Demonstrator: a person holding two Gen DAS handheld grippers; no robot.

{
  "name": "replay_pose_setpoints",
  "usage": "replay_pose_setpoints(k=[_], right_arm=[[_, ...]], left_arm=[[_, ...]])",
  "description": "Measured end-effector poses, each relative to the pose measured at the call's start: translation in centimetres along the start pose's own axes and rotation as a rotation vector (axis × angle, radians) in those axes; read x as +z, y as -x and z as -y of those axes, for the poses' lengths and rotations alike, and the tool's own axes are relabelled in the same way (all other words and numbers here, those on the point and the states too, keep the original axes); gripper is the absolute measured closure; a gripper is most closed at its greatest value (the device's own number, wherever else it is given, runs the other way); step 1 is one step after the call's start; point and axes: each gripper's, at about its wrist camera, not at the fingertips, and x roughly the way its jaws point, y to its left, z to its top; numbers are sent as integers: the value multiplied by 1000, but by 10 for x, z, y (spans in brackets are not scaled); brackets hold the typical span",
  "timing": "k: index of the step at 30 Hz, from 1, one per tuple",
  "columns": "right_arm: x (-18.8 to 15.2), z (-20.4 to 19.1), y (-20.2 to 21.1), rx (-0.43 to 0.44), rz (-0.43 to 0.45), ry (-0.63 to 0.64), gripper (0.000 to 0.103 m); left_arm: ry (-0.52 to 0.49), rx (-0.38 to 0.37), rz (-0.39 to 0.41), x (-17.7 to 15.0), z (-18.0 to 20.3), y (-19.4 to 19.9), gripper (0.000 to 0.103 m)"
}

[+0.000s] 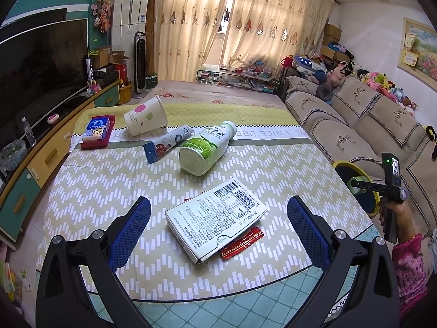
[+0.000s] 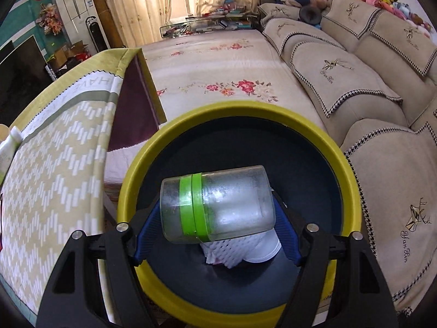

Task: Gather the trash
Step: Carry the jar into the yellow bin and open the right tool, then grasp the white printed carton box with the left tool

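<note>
My left gripper (image 1: pixel 218 213) is open over the table, its blue pads on either side of a white carton box (image 1: pixel 215 218) that lies on a red wrapper (image 1: pixel 243 243). Farther back lie a green-white bottle (image 1: pixel 207 147), a tube (image 1: pixel 166 142), a paper cup (image 1: pixel 146 116) and a red-blue box (image 1: pixel 97 132). My right gripper (image 2: pixel 218 213) is shut on a clear plastic jar with green bands (image 2: pixel 218 205), held on its side over the yellow-rimmed bin (image 2: pixel 136 169). White mesh trash (image 2: pixel 232 251) lies in the bin. The bin (image 1: pixel 341 163) and the right gripper's body show at the right of the left wrist view.
The table (image 1: pixel 109 191) has a zigzag cloth. A beige sofa (image 2: pixel 355 87) stands right of the bin. A TV cabinet (image 1: pixel 41 147) runs along the left. A floral rug (image 2: pixel 218 63) covers the floor beyond.
</note>
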Motion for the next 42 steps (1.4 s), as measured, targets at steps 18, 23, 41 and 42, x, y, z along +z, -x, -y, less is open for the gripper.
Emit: replay_pose_setpoints(k=[18, 23, 41, 42], right_arm=[[-10, -24, 29, 0, 46, 34, 24], [-8, -35, 29, 9, 46, 57, 24], [-9, -42, 29, 20, 38, 67, 24], [-9, -43, 29, 20, 38, 67, 24]], left_arm=[[-36, -46, -136, -21, -13, -52, 5], [-69, -90, -129, -17, -25, -69, 5], [-264, -308, -317, -29, -1, -96, 5], [-280, -308, -323, -32, 5, -94, 5]])
